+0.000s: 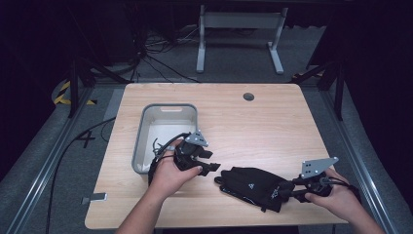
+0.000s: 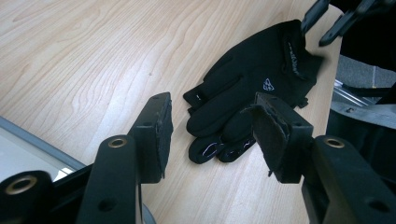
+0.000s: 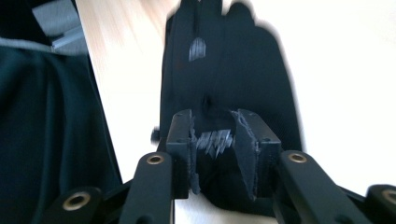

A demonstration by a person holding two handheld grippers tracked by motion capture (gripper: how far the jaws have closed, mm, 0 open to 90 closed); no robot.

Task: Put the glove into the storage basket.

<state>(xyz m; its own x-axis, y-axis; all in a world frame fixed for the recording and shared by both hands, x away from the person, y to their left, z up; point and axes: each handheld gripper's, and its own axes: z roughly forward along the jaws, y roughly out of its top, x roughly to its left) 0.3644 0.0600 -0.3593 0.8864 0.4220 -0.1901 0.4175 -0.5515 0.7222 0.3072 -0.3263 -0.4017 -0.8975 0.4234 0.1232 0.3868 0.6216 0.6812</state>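
Glove (image 1: 251, 187), black, lies flat on the counter (image 1: 272, 122) near the front edge, fingers toward the grey bin (image 1: 141, 146), cuff toward the person's right. Right hand-held gripper (image 1: 287, 191) pinches the cuff hem between its pads, probably to anchor or lift that end. Left hand-held gripper (image 2: 210, 135) has jaws spread, empty, lined up just short of the fingertips, likely about to take the other end. Bin sits just beside the left hand, looks empty; plausible drop target.

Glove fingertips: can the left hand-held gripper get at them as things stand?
Probably yes. The left hand-held gripper is open, facing the glove fingertips across bare table, with nothing between them.
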